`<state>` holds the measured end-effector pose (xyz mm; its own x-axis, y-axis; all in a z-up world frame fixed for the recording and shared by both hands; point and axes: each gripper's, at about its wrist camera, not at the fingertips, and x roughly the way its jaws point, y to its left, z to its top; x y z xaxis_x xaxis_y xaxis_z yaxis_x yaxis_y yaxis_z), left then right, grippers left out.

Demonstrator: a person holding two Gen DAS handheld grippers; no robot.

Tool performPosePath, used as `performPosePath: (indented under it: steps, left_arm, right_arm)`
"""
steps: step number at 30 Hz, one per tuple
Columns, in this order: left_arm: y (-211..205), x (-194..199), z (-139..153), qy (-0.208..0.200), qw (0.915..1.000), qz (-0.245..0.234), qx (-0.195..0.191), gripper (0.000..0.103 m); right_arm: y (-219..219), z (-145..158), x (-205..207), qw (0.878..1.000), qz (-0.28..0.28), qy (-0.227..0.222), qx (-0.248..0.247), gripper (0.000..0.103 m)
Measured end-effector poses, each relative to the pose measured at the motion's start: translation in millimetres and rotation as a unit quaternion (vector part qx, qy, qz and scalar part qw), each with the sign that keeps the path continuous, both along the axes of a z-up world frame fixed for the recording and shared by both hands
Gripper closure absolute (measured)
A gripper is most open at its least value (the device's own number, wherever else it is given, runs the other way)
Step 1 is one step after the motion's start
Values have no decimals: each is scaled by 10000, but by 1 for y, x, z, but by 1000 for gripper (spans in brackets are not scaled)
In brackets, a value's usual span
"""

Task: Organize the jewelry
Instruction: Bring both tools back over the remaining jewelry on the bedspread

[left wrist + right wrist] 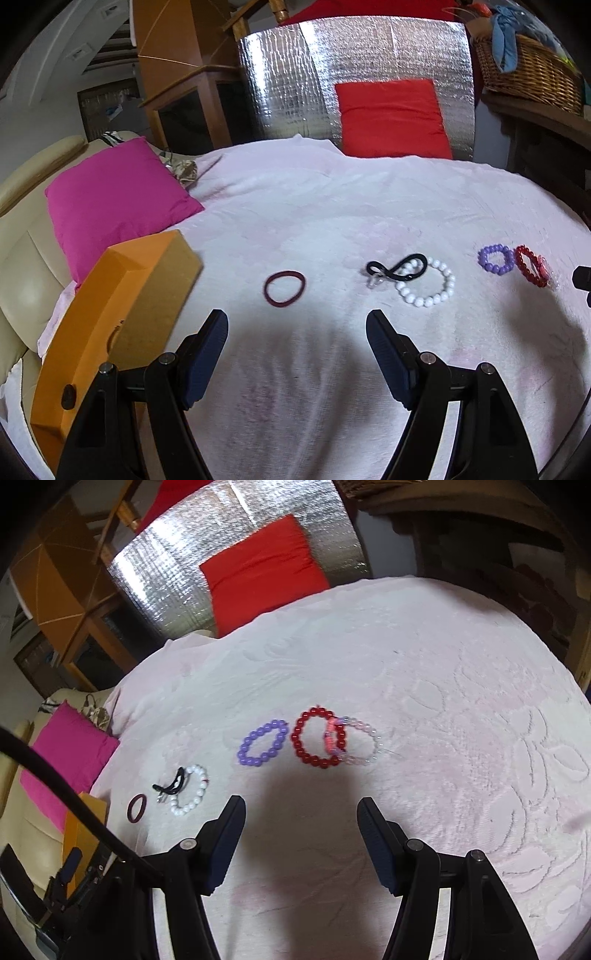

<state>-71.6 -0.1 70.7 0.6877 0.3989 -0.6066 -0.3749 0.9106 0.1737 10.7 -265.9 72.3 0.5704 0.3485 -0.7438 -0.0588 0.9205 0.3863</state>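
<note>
Jewelry lies in a row on a pale pink blanket (332, 206). In the left wrist view, a dark red hair band (284, 288) is just ahead of my open, empty left gripper (297, 321). Right of it a black clip (397, 267) overlaps a white bead bracelet (428, 284), then a purple bead bracelet (495, 259) and a red bead bracelet (530, 266). In the right wrist view, my open, empty right gripper (301, 806) hovers short of the purple bracelet (263, 743), the red bracelet (318, 743) and a pale pink bracelet (360, 743) overlapping it.
An orange box (110, 314) sits at the blanket's left edge beside my left gripper. A magenta cushion (114, 199) lies behind it on a cream sofa. A red cushion (391, 118) leans on a silver foil panel at the back. A wicker basket (532, 70) stands far right.
</note>
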Motion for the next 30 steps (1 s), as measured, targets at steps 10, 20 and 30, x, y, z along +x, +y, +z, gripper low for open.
performPosePath:
  steps: [10, 20, 30]
  left_arm:
    - [-18, 13, -11, 199, 9996, -190, -31, 25]
    - [-27, 19, -15, 255, 9993, -269, -47, 25]
    - [-31, 21, -16, 299, 9991, -306, -26, 25]
  right_arm:
    - [-28, -16, 14, 9988, -326, 354, -79, 36]
    - [-41, -18, 19, 9980, -453, 440, -86, 36]
    - [-48, -19, 23, 9974, -535, 476, -120, 36]
